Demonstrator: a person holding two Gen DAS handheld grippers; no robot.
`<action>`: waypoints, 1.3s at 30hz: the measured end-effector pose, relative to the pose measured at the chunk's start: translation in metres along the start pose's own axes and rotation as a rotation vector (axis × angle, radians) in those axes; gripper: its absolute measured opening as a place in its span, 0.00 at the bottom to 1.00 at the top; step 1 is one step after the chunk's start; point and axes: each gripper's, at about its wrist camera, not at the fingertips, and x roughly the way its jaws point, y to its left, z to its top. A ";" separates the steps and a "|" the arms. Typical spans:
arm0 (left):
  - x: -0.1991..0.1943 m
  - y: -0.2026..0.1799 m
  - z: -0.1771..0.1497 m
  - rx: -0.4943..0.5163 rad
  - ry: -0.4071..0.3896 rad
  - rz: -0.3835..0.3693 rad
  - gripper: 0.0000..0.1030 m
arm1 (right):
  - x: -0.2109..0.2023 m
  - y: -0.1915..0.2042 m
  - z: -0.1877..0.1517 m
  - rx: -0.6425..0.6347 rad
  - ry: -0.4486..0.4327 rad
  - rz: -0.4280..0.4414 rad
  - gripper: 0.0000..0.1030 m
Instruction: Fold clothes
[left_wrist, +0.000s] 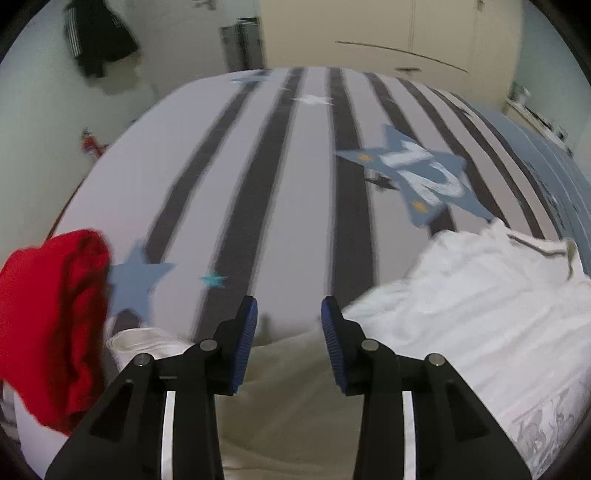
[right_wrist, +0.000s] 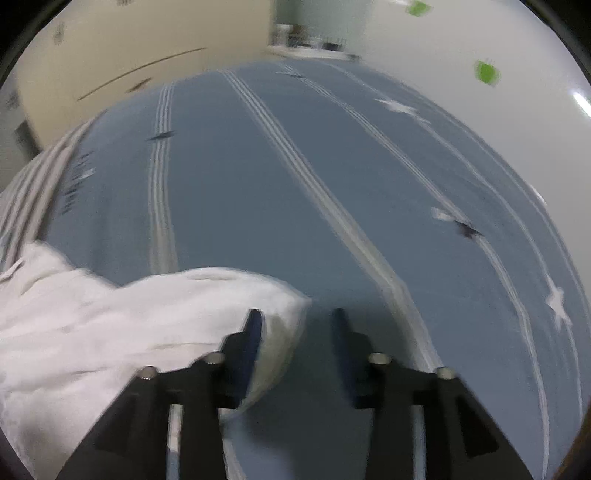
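While both jaws gape empty | left gripper (left_wrist: 289, 321) over beige cloth (left_wrist: 288, 406) | right gripper (right_wrist: 297, 332) beside white garment (right_wrist: 92, 332) edge

This is a bedroom in a home. A bed (left_wrist: 258, 166) fills most of both views, its cover printed with grey and white stripes on one part and blue with thin white lines on the other, with stars scattered over it and one large blue star (left_wrist: 417, 177) bearing a number. Loose clothes lie on the near part: a red garment (left_wrist: 51, 325) at the left and a white garment (left_wrist: 480, 310) at the right. Beyond the far edge stand cream wardrobe doors (left_wrist: 424, 33). A dark garment (left_wrist: 96, 37) hangs on the pale wall at the far left, and green stickers (right_wrist: 487, 72) dot another wall.
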 end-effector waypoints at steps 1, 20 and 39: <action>0.002 -0.009 0.001 0.009 0.001 -0.015 0.32 | 0.002 0.013 -0.002 -0.014 0.008 0.010 0.43; 0.033 -0.041 0.004 0.000 0.027 0.028 0.32 | 0.026 0.012 -0.015 0.108 0.064 0.087 0.07; -0.012 0.057 -0.063 -0.110 0.083 0.194 0.38 | -0.009 -0.051 -0.054 0.125 0.098 0.074 0.40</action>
